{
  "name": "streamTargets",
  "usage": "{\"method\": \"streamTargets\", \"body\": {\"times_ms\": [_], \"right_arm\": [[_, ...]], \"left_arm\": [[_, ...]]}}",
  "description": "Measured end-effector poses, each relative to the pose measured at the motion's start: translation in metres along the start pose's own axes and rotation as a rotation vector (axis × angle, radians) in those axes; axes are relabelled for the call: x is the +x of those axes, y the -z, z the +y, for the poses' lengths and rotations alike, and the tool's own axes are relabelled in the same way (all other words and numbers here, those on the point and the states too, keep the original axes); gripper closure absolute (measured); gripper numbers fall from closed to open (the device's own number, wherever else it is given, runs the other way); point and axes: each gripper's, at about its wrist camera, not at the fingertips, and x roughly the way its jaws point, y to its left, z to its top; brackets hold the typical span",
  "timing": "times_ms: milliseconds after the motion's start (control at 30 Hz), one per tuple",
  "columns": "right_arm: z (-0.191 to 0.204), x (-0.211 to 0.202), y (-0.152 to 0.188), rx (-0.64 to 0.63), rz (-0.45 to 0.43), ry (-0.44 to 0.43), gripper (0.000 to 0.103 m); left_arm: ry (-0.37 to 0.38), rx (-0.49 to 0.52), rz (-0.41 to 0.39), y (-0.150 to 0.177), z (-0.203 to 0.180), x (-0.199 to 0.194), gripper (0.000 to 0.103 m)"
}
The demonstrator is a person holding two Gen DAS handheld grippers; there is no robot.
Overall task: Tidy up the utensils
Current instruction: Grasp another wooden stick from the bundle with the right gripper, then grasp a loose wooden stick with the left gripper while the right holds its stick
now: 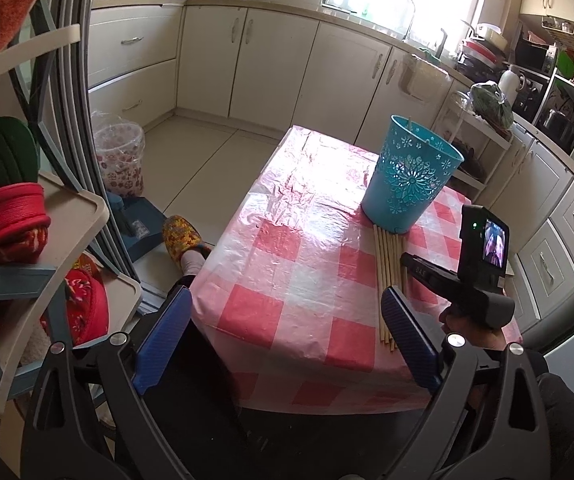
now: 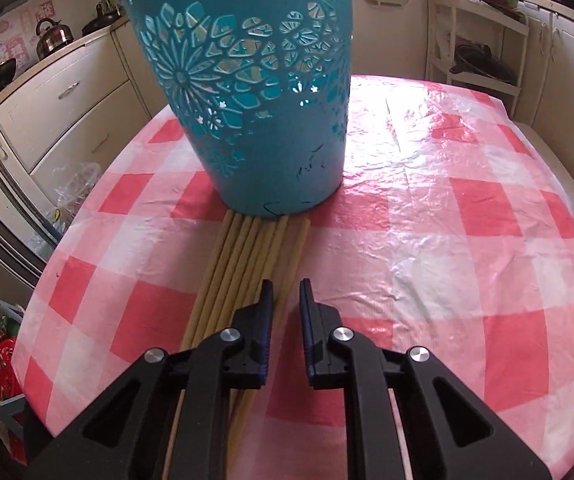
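In a home kitchen, the right gripper (image 2: pixel 286 292) is closing in over a row of chopsticks (image 2: pixel 247 256) lying at the six o'clock foot of a teal cutout bin (image 2: pixel 239 92), its jaws narrowed to a slim gap, apparently empty. The left gripper (image 1: pixel 287 344) is hanging wide open, holding nothing. A narrow bite risks scattering neighbouring sticks or nudging the bin. No legible writing.
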Motion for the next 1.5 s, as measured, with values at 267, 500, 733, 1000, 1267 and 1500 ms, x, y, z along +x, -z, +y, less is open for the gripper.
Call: {"method": "streamTargets", "body": {"times_ms": [267,500,733,1000,1267,1500], "right_arm": [[-0.004,-0.012,0.008,-0.171,0.024,-0.015,0.096],[-0.059,-0.036,0.028,-0.11,-0.002,-0.07,0.096],[-0.075,-0.035,0.025,-0.007,-0.019,-0.157,0.096],[-0.08,-0.035,0.024,0.021,-0.012,-0.193,0.096],[-0.082,-0.033,0.023,0.028,-0.011,-0.198,0.096],[-0.078,-0.034,0.025,0.009,-0.016,-0.177,0.096]], "left_arm": [[0.02,0.083,0.061,-0.008,-0.034,0.045,0.012],[-0.004,0.153,0.133,-0.028,-0.084,0.133,0.012],[-0.085,0.238,0.214,-0.03,-0.112,0.201,0.017],[-0.113,0.256,0.235,-0.026,-0.121,0.221,0.018],[-0.123,0.282,0.252,-0.027,-0.129,0.225,0.032],[-0.054,0.306,0.244,-0.025,-0.13,0.214,0.089]]}}
